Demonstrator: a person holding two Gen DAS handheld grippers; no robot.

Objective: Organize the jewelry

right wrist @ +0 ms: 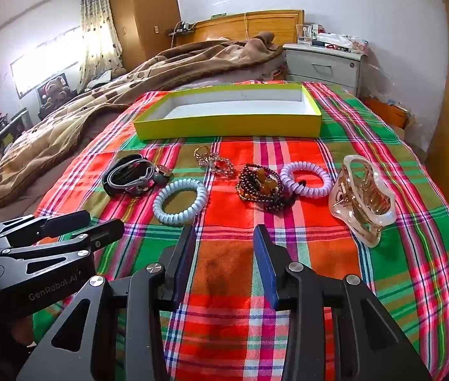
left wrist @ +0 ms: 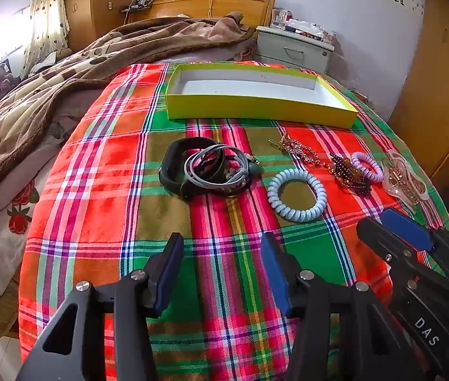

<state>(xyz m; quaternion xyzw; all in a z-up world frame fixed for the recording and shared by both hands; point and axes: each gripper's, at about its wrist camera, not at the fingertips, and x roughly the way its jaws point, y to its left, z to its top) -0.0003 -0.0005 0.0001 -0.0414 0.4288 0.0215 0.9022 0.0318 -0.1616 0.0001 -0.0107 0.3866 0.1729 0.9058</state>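
While nothing has yet gone into it, the yellow box (left wrist: 256,106) lies open on the plaid cloth (left wrist: 103,171) at the far side, its white inside bare. On the cloth in front of it the jewelry is set out in a loose row. At the left end a tangle of black and grey bands (left wrist: 207,170) is heaped together. Just right of it lies the pale blue coil hair tie (left wrist: 297,194), apart from the others. Further back and between these and the next heap sits a small gold chain piece (right wrist: 213,160). The dark beaded bracelets (right wrist: 260,187) lie in a pile with amber pieces on top, and the lilac coil hair tie (right wrist: 307,179) touches their right edge. At the right end stands the clear claw hair clip (right wrist: 362,201), well apart from the box.

Both tongs hang over the near part of the cloth, angled down toward the row. The left gripper (left wrist: 222,270) has its blue-padded jaws spread wide with only cloth between them. The right gripper (right wrist: 224,260) is likewise parted and grasps nothing; it sits just beside the left one, on its right.

Beyond the cloth, a brown blanket (left wrist: 65,76) is bunched over the bed, with a wooden headboard (left wrist: 211,4) and a pale nightstand (left wrist: 294,49) behind.
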